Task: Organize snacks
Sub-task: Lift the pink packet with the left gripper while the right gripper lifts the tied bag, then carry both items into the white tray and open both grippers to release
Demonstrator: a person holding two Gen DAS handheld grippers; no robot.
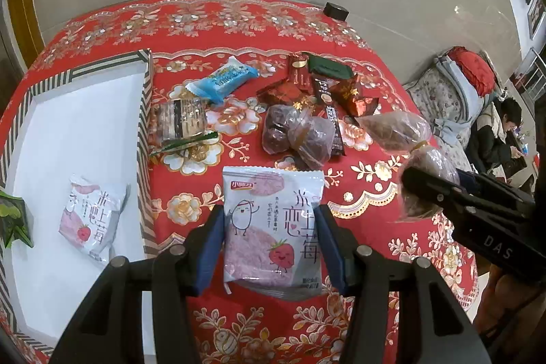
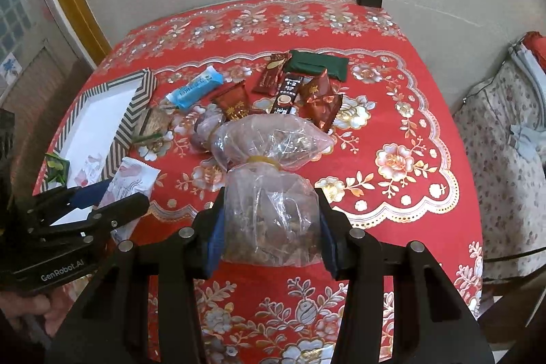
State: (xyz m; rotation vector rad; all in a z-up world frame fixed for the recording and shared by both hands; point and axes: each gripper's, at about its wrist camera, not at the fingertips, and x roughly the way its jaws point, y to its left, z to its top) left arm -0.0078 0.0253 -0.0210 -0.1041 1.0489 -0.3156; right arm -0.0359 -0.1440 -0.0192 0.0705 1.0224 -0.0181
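The left gripper (image 1: 271, 244) has its jaws clamped on a strawberry snack packet (image 1: 273, 227) above the counter (image 1: 375, 193), beside the striped box (image 1: 85, 132); the right gripper (image 2: 271, 229) grips a clear tied bag (image 2: 269, 217) aloft.

both grippers (image 1: 272, 239) (image 2: 272, 229) angled down, jaws clamped, prob. lifted

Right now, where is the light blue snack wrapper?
In the left wrist view, the light blue snack wrapper lies on the red floral tablecloth, just right of the striped box, left of the dark red packets.
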